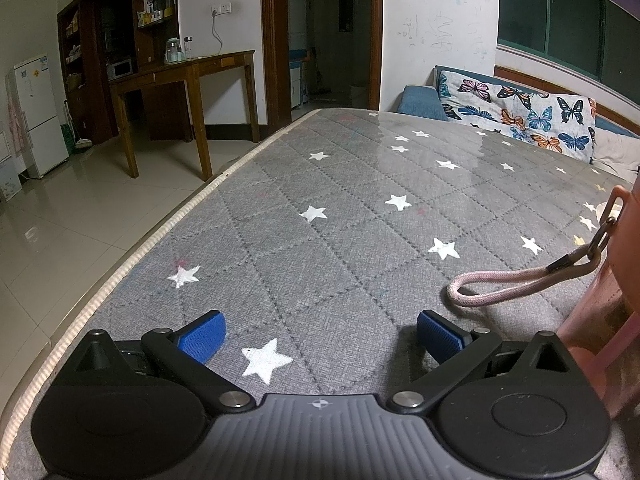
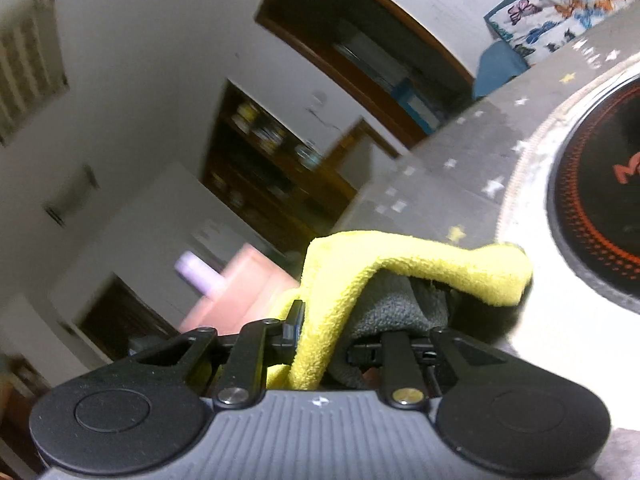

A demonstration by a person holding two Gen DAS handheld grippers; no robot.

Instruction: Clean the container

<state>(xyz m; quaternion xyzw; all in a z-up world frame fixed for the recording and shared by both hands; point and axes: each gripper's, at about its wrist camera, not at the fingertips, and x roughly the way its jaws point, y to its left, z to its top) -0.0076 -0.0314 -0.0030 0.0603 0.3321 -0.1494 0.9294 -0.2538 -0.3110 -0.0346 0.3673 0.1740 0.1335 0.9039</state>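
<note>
A pink translucent container [image 1: 612,320] stands at the right edge of the left wrist view, close beside my left gripper [image 1: 320,336]. Its pink cord strap [image 1: 500,284] lies looped on the grey star-patterned tabletop [image 1: 340,240]. The left gripper is open, blue pads [image 1: 202,340] wide apart with only tabletop between them. In the tilted, blurred right wrist view my right gripper [image 2: 352,320] is shut on a yellow and grey cloth [image 2: 400,264] that drapes over and hides its fingertips. The pink container [image 2: 244,292] shows as a blur to the cloth's left.
A black round disc with orange rings [image 2: 600,200] lies on a pale mat to the right of the cloth. The table's piped edge [image 1: 160,232] runs along the left over a tiled floor. A butterfly-covered sofa [image 1: 520,112] sits behind the table; a wooden desk [image 1: 188,76] stands far left.
</note>
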